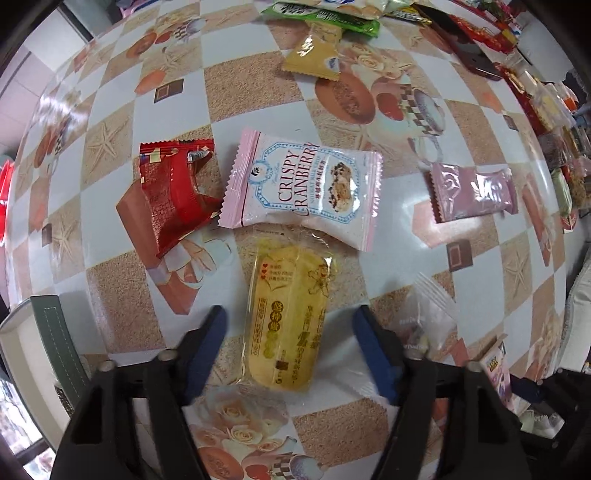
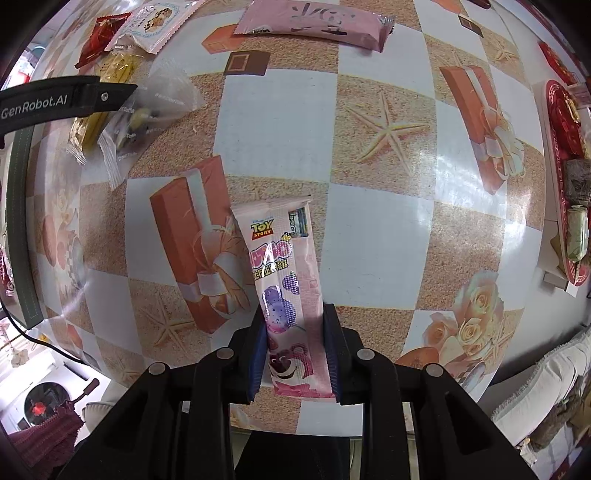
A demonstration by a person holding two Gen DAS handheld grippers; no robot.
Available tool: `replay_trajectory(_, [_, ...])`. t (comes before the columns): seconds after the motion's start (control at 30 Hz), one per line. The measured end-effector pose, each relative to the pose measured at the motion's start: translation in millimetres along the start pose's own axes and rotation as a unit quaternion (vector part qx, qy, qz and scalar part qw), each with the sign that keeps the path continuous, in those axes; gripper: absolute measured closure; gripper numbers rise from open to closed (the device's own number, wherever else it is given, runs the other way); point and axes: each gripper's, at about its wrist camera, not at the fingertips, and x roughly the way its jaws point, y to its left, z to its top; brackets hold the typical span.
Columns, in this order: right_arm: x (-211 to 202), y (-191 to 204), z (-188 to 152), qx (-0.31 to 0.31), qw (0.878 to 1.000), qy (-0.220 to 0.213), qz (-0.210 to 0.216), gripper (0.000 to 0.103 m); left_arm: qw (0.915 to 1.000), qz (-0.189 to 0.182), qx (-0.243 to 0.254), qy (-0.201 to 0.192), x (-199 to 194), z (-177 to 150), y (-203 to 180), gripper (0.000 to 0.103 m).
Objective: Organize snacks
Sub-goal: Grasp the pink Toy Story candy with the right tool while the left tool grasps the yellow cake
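A yellow snack in a clear wrapper [image 1: 288, 321] lies flat on the patterned tablecloth [image 1: 399, 229]. My left gripper [image 1: 291, 314] points down over it, its blue pads standing either side with a gap to the wrapper, so it is open. Just beyond lie a pink-edged Crispy Cranberry packet [image 1: 303, 188], a red packet [image 1: 173, 192] and a mauve packet [image 1: 471, 192]. My right gripper [image 2: 294, 310] is shut on a pink Toy Story bar [image 2: 284, 266], held lengthwise above the table.
A clear packet [image 2: 147, 107] lies to the right of the yellow snack. A long pink packet [image 2: 314, 22] lies farther off. Green packets [image 1: 332, 14] and a tan one [image 1: 314, 51] sit at the far edge. A red tray [image 2: 565, 184] with wrapped sweets stands at the right.
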Motion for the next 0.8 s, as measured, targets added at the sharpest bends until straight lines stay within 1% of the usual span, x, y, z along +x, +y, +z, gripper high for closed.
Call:
replay_trajectory(0.03, [1.8,0.5,-0.6,0.000,1.000,0.001,-0.001,0.075,1.0000,-0.001,0.006,-0.005,-5.1,-8.2,-2.6,0.059])
replay_trajectory(0.07, [1.7,0.6,-0.6,0.000,1.000,0.001,-0.002,0.075,0.9999,-0.003,0.010,-0.006,-8.1,-24.3,-2.9,0.064])
replay_trajectory(0.13, [1.6,0.4,-0.2,0.001,1.000,0.003,-0.003,0.073,1.0000,0.001,0.001,0.000,-8.8,-38.3,0.8,0.064])
replay_trajectory(0.4, [1.0,2.0,0.2,-0.008,1.000,0.001,-0.011,0.073,0.9987,0.010,-0.046,0.016,-14.9,-146.8,15.9,0.064])
replay_trajectory(0.47, [1.2,3.5,0.2,-0.010,1.000,0.000,-0.013,0.073,0.9982,0.009,-0.057,0.019,-16.0,-165.3,19.4,0.064])
replay_trajectory(0.53, [1.3,3.8,-0.8,-0.010,1.000,0.001,-0.015,0.073,0.9977,0.008,-0.064,0.018,-17.0,-177.7,21.7,0.064])
replay_trajectory(0.6, [1.8,4.1,-1.0,-0.013,1.000,0.003,-0.016,0.073,0.9976,0.007,-0.067,0.018,-18.1,-183.0,23.0,0.064])
replay_trajectory(0.73, [2.0,4.8,0.6,-0.018,1.000,0.009,-0.020,0.073,0.9976,0.008,-0.066,0.019,-18.7,-181.0,29.5,0.063])
replay_trajectory(0.8, [1.6,4.8,1.5,-0.019,1.000,0.011,-0.020,0.073,0.9977,0.007,-0.065,0.018,-11.7,-171.9,25.6,0.063])
